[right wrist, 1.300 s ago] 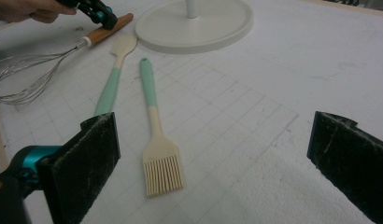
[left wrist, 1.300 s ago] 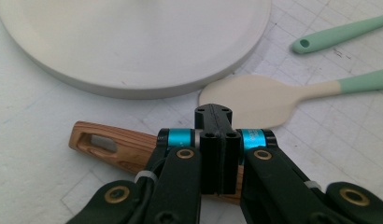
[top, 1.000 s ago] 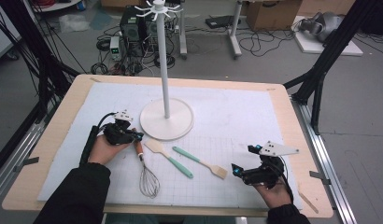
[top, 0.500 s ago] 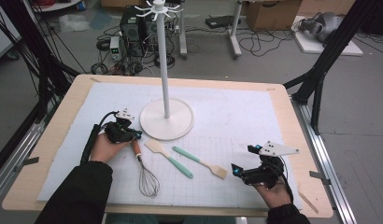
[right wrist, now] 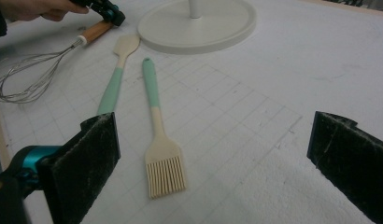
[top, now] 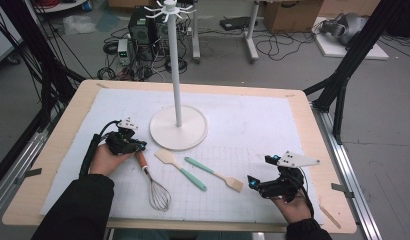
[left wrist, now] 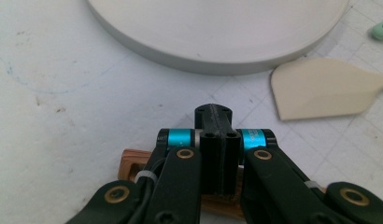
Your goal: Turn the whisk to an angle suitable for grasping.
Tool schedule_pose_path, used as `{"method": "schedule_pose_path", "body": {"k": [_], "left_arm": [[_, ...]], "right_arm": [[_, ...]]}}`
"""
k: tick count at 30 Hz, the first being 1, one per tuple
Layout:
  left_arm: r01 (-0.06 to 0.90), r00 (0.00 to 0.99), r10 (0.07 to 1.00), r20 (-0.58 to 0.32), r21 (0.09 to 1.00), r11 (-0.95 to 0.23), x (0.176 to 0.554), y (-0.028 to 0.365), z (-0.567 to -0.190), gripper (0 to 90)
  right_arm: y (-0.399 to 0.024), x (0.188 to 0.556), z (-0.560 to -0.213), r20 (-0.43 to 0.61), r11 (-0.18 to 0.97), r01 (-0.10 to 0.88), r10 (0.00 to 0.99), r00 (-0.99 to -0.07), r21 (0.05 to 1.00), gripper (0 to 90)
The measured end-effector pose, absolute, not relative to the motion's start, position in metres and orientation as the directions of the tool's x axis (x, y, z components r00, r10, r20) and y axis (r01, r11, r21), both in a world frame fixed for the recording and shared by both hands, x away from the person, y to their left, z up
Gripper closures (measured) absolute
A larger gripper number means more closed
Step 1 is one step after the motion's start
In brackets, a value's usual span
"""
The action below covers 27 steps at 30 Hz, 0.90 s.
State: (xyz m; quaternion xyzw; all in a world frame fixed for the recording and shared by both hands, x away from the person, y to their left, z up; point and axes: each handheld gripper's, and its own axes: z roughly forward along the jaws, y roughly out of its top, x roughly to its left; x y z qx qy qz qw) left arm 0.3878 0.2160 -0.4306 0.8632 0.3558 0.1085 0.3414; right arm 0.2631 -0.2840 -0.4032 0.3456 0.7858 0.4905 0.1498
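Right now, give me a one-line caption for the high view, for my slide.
Left tongs shut on the whisk handle beside the stand; right tongs open near the brush and spatula.

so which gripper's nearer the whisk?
Left. The left gripper is shut on the whisk handle; the right gripper sits open past the brush, well off to the whisk's right.

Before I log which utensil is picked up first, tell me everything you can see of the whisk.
The whisk lies flat on the white gridded mat, left of the spatula. It has a brown wooden handle with a slot at its end, a short metal collar, and a balloon of thin silver wire loops pointing toward the person. The handle end points toward the round base of the white stand. The left gripper is shut on the handle near its end; nothing else touches it.
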Motion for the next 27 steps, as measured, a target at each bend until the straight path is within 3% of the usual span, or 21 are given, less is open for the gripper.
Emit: {"method": "schedule_pose_path", "body": {"k": [27], "left_arm": [[0.544, 0.726, 0.685, -0.060, 0.659, -0.520, 0.375, 0.237, -0.431, 89.5]], "right_arm": [[-0.283, 0.263, -0.403, 0.100, 0.287, 0.397, 0.690, -0.717, 0.872, 1.0]]}}
